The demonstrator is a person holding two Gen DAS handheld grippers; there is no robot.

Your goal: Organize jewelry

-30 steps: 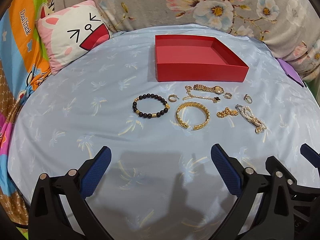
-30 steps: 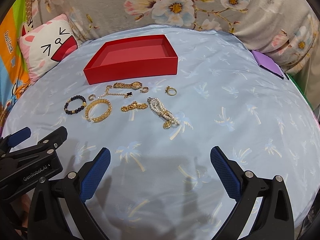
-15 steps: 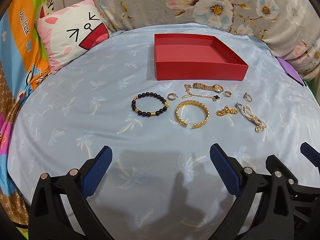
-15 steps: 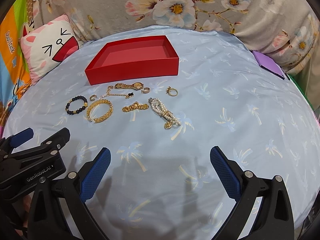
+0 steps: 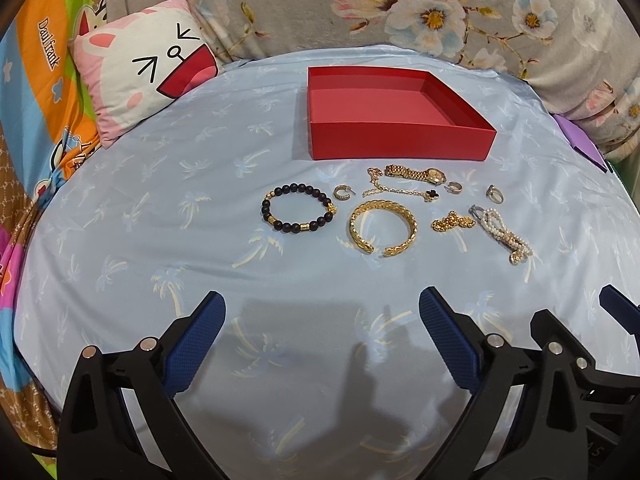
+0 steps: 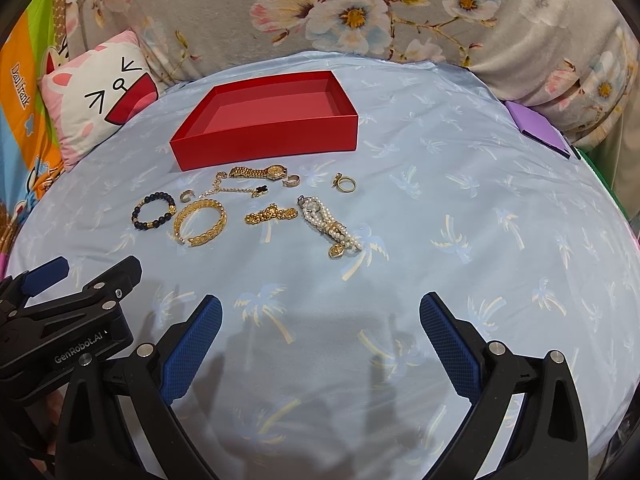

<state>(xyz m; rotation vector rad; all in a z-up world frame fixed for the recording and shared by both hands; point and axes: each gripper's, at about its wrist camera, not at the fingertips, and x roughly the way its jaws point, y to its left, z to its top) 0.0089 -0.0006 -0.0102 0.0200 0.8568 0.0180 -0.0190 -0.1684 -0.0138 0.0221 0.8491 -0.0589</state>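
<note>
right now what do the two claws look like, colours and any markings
Both look alike: the left claw and the right claw each have a black plastic frame with two angled fingers, faced with blue cross-hatched textured pads and fastened with round silver bolts. In the right wrist view the left claw's black body carries white "GenRobot.AI" lettering. No sleeve or hand shows; a dark cable may show at the left view's bottom-left edge.

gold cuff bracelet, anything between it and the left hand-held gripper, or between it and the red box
Nothing visible lies between the left hand-held gripper and the gold cuff bracelet, only bare sheet. Toward the red box, a thin gold chain and the gold watch lie across the direct line.
</note>
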